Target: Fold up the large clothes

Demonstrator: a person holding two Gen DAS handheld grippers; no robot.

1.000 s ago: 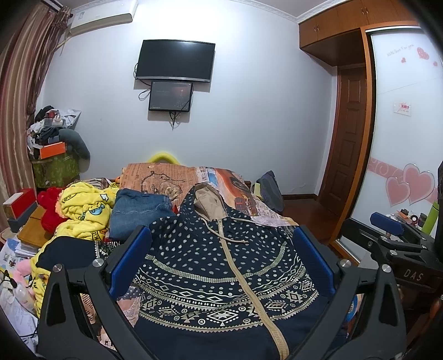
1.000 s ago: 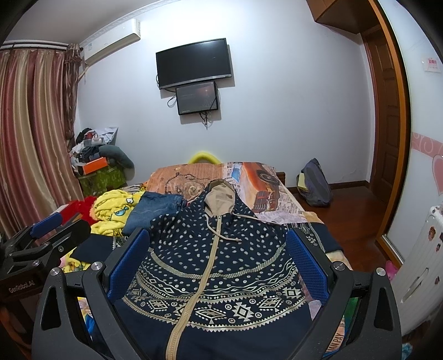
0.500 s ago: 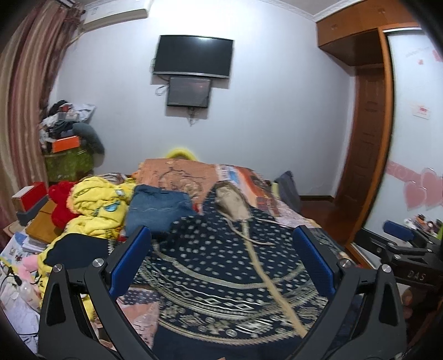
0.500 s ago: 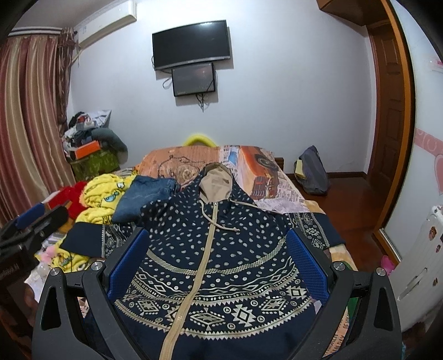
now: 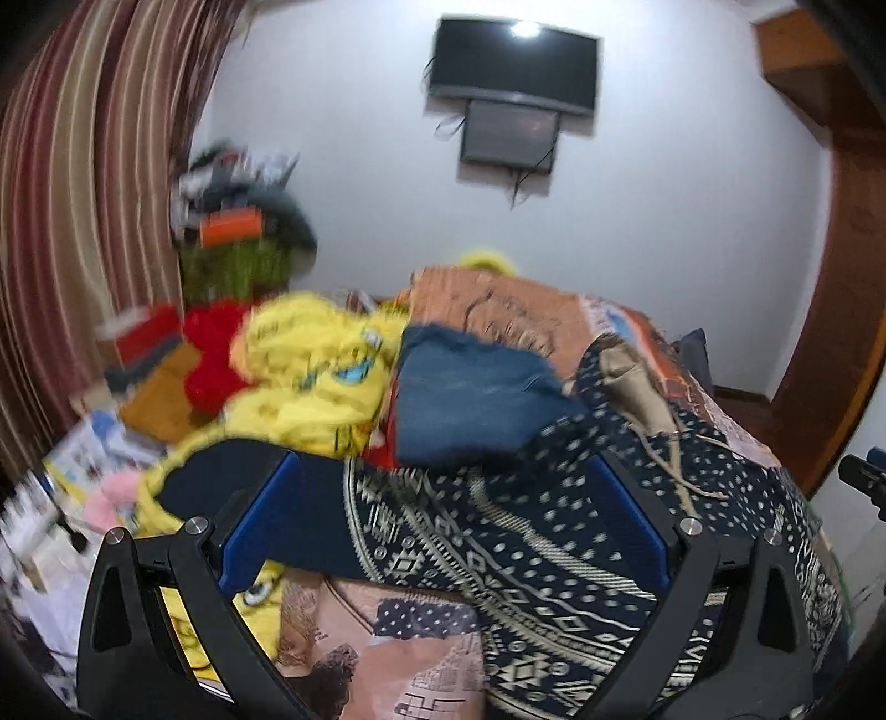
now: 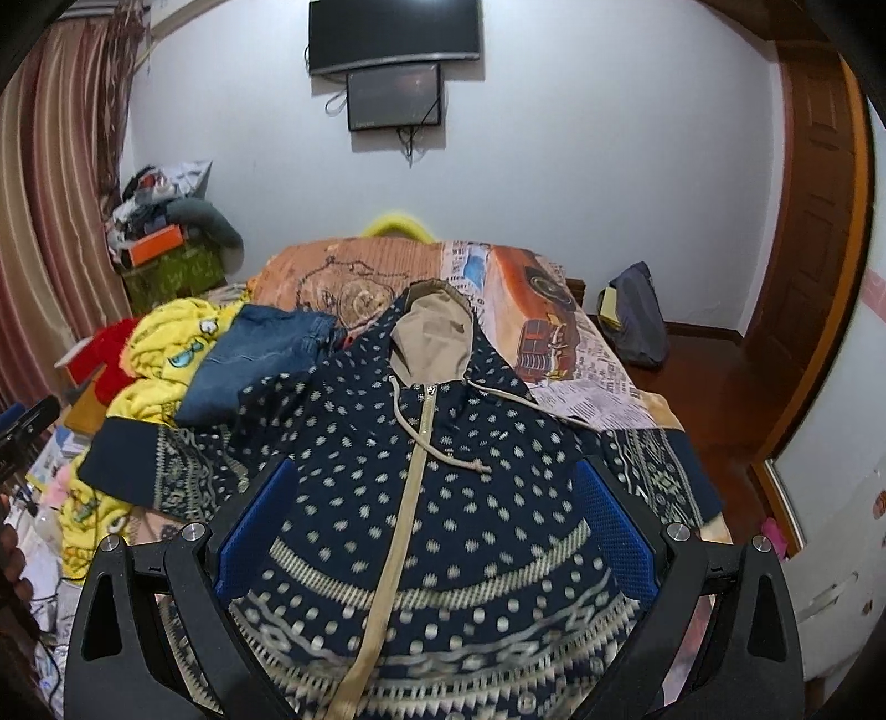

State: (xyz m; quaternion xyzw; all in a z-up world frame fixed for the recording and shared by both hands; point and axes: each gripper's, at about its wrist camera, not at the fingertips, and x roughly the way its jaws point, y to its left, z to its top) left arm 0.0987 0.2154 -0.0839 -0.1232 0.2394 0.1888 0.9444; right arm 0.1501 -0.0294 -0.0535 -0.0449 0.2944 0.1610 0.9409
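A navy patterned zip hoodie (image 6: 443, 498) lay face up along the middle of the bed (image 6: 581, 365), tan-lined hood (image 6: 432, 332) toward the headboard end, tan zipper (image 6: 410, 487) closed down the front. One sleeve (image 6: 160, 465) stretched out to the left edge of the bed, its cuff over a yellow cartoon-print garment (image 6: 160, 354); the other sleeve (image 6: 659, 471) reached the right edge. Folded blue jeans (image 6: 260, 354) sat at the left side of the bed, touching the hoodie's shoulder. Red plush item (image 5: 210, 360) beyond the yellow garment, off the left edge. Left gripper (image 5: 443, 526) hung above the hoodie's left sleeve and lower body, fingers (image 5: 260, 520) spread wide, nothing between them; that view blurred. Right gripper (image 6: 437, 531) hung above the chest of the hoodie, blue pads (image 6: 614, 531) likewise wide apart and empty; contact with the cloth could not be judged. Printed bedspread (image 6: 520, 310) bare near the headboard. Wall-mounted television (image 6: 393, 33) on the far wall; striped curtain (image 6: 50, 221) at left; wooden door (image 6: 808, 221) at right; dark bag (image 6: 637, 315) on the floor by the bed's right side.
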